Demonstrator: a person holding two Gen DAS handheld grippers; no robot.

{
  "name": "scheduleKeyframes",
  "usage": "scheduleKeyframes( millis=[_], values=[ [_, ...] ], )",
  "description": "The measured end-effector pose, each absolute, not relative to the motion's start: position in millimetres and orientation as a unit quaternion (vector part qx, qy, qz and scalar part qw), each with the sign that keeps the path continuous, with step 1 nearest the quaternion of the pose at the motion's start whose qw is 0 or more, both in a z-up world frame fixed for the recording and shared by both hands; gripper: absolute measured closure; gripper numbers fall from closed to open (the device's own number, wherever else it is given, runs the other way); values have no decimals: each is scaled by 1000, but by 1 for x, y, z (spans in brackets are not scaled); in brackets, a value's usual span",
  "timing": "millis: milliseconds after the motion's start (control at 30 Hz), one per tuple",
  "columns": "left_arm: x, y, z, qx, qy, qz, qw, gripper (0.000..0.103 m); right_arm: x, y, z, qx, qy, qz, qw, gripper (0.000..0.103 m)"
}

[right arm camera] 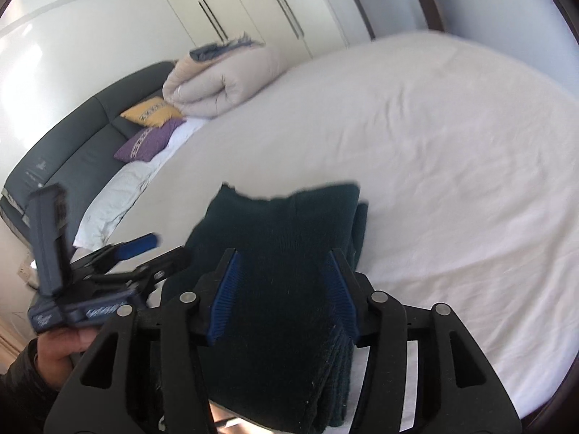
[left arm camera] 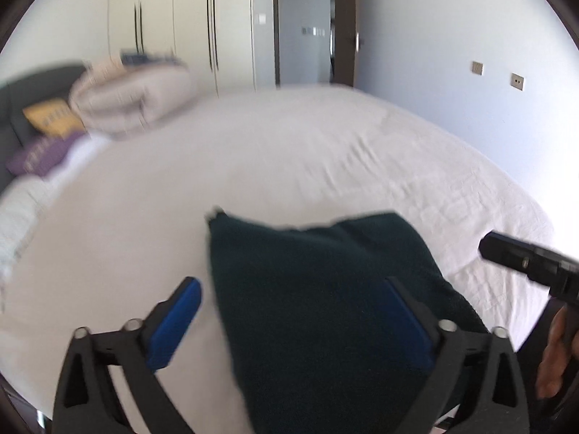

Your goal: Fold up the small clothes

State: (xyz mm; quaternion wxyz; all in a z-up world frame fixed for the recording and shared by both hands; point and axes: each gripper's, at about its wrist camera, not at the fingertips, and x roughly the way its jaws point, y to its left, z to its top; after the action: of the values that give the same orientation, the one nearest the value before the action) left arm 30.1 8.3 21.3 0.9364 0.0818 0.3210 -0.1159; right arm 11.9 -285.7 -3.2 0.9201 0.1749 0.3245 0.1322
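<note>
White-sheeted bed (left arm camera: 289,152) bears folded dark garment (right arm camera: 275,289); left tool (left arm camera: 289,322) wide open, right tool (right arm camera: 286,289) parted, gripping nothing.

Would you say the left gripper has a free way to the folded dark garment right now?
Probably yes: the left gripper stands wide open around the folded dark garment on the bed, with nothing between them.

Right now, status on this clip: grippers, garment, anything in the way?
Left gripper wide open, pads off the cloth. Right gripper open astride the folded dark green garment, grip unclear. Garment lies on the white bed sheet. Nothing in the way.
</note>
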Motion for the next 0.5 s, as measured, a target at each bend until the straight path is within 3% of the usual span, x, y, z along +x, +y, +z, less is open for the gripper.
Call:
scheduleKeyframes(
  millis=[267,400,500],
  values=[
    [-29,13,93,134,173,-16,976,0,-58,-290,89,110,118,48,986,4],
    [-43,26,118,97,151,1,984,0,-90,-283,131,50,41,32,997,0],
    [-49,32,121,85,170,12,982,0,-98,-280,150,46,53,20,997,0]
  ],
)
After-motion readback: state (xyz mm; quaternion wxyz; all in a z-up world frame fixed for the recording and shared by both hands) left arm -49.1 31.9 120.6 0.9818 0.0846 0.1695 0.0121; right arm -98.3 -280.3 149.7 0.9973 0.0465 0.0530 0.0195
